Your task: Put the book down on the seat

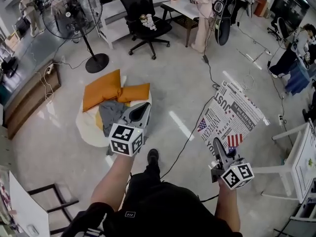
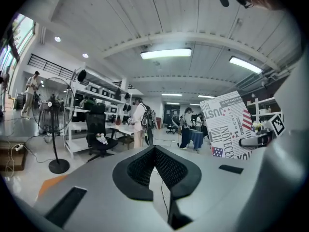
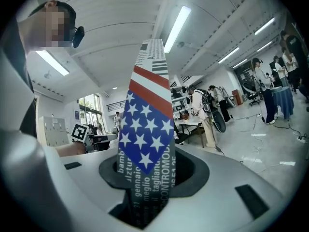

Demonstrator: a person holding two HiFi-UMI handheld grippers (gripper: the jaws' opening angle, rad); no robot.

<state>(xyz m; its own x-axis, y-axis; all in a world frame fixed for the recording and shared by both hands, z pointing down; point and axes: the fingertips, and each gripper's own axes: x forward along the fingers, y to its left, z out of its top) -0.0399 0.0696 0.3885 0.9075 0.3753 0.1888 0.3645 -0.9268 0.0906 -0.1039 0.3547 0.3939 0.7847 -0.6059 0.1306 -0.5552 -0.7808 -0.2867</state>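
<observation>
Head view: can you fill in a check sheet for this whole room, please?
Surface: pale shiny floor; no table in use.
Job's things: book with newsprint and flag cover, held in the air; round white seat on the floor, carrying orange cushions and a grey cloth.
Clutter: standing fan, black office chair.
Grippers: right gripper shut on the book's lower edge; left gripper shut, empty.
Cables: black cable across the floor.
Surroundings: desks and a standing person far off.
</observation>
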